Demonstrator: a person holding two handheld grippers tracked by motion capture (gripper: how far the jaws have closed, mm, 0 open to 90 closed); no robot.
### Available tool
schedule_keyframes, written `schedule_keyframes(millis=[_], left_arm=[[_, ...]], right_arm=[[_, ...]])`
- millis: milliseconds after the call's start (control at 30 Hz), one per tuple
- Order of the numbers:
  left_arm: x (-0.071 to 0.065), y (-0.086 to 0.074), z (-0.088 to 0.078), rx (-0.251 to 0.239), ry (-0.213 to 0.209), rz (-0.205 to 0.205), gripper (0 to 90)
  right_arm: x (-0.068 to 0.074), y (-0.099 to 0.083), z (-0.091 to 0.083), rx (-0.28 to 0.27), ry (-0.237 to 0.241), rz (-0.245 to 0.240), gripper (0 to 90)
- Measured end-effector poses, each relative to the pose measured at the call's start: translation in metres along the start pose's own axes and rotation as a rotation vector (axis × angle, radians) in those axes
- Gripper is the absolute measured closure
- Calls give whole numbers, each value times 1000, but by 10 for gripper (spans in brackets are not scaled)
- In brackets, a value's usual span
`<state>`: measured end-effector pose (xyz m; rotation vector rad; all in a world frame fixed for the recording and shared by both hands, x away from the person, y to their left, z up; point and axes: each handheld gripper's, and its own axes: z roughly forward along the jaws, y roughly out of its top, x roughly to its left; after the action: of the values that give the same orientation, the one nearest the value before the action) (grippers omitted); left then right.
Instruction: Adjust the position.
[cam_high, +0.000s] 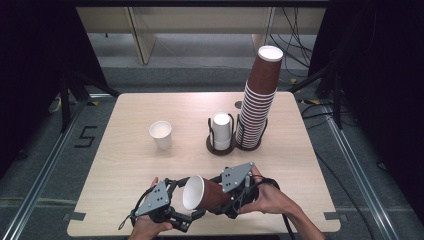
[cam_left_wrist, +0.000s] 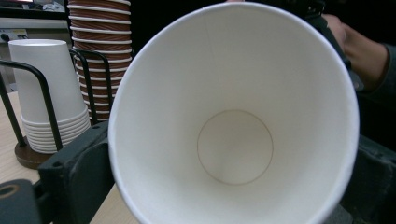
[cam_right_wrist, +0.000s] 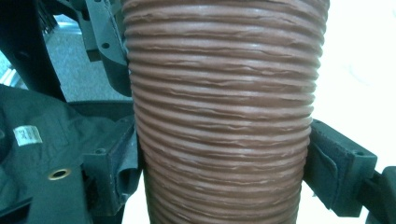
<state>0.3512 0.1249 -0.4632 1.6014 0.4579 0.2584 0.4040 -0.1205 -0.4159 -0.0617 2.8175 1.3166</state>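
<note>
High view has my right gripper (cam_high: 216, 196) clamping its jaws on the brown cup (cam_high: 202, 193), held sideways over the counter's (cam_high: 130, 165) near edge, mouth toward my left gripper (cam_high: 192, 216), whose jaws stand wide around the rim without pinching. One cup is separated from the tall stack (cam_high: 257, 107); I judge placing it is left.

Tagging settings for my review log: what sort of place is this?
Probably a lab or studio recording bay, not a café: a lone wooden table hemmed by black curtains, floor rails and loose cables.
</note>
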Motion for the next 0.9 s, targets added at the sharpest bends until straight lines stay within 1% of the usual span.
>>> schedule_keyframes(millis=[67,100,133,200,233,267,367,433,467,500,533,567,633,667,700,767,800,867,900], left_arm=[[0,0,0,0,0,-3,44],[1,0,0,4,-8,0,53],[1,0,0,7,-10,2,63],[2,1,-1,14,-10,-5,74],[2,1,-1,15,-9,2,82],[1,1,-1,18,-3,8,87],[2,3,-3,25,7,16,96],[2,3,-3,23,13,8,103],[2,4,-3,21,14,10,104],[2,4,-3,16,14,9,106],[2,4,-3,20,16,12,107],[1,5,-3,19,17,15,107],[1,5,-3,21,17,24,107],[0,5,-3,14,16,16,107],[-1,5,-3,13,17,15,107],[-1,5,-3,13,16,28,96],[-1,5,-2,12,13,25,88],[-1,3,-1,-1,16,-8,75],[-2,1,1,-12,15,-22,83]], right_arm=[[0,0,1,-8,0,10,204],[0,-1,2,-6,-1,7,203],[0,-1,3,3,3,14,202],[0,-3,4,2,4,28,199],[-1,-4,5,0,9,44,195],[-1,-5,5,4,8,46,190],[-1,-6,3,29,-17,47,166],[0,-7,2,47,-47,40,159],[1,-8,1,52,-49,36,162],[1,-9,2,57,-65,24,168],[0,-9,3,56,-66,15,175],[2,-9,5,55,-37,35,176],[3,-10,9,60,-31,37,185],[3,-10,11,64,-26,38,214],[3,-10,12,65,-32,30,229],[4,-10,14,60,-24,35,233],[4,-11,15,58,-22,34,233],[4,-11,15,47,-15,35,233],[4,-11,16,37,-20,36,233]])
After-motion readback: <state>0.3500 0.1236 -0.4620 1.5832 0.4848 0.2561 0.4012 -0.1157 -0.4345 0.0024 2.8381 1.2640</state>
